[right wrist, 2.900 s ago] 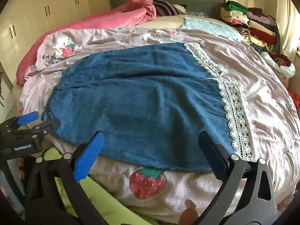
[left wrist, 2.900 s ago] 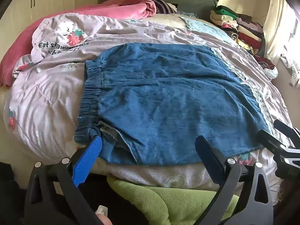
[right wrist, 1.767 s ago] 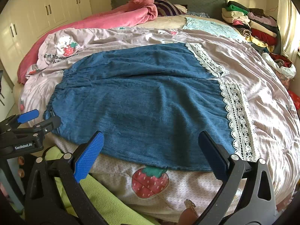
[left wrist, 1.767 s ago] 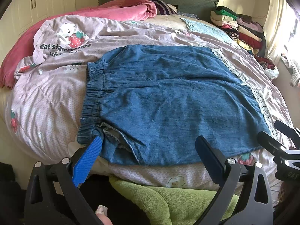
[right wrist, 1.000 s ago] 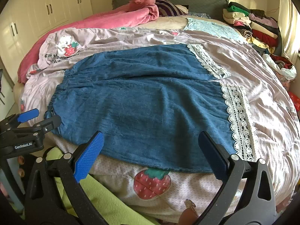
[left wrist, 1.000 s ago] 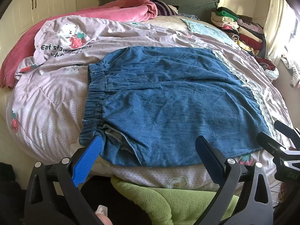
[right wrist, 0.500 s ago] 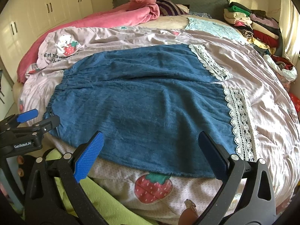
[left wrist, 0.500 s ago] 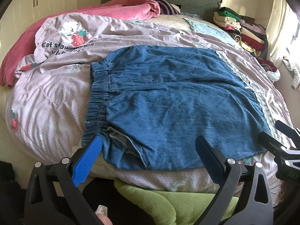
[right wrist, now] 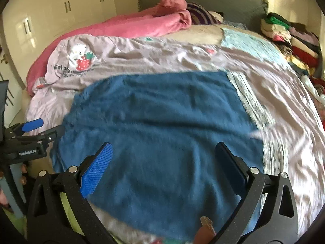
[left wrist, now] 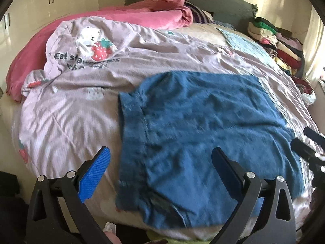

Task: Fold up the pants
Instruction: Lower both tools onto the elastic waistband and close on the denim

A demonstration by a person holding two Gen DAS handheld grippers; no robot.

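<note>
The left gripper [left wrist: 160, 170] has its fingers spread wide with nothing between them, poised over the near waistband end of the blue pants [left wrist: 203, 122]. The right gripper [right wrist: 162, 166] is likewise wide apart and holds nothing, above the near edge of the pants toward the lace hem [right wrist: 254, 109]. The pants lie flat across the lilac quilt [left wrist: 71, 111], waistband to the left. Both views are motion-blurred, so the lace and the gathers of the waistband are hard to make out, and the pants' nearest edge is partly hidden behind the gripper frames. Bare quilt lies open left of the waistband and right of the hem; a pink blanket [left wrist: 142, 14] and stacked clothes [right wrist: 294, 36] sit well apart at the far side.
</note>
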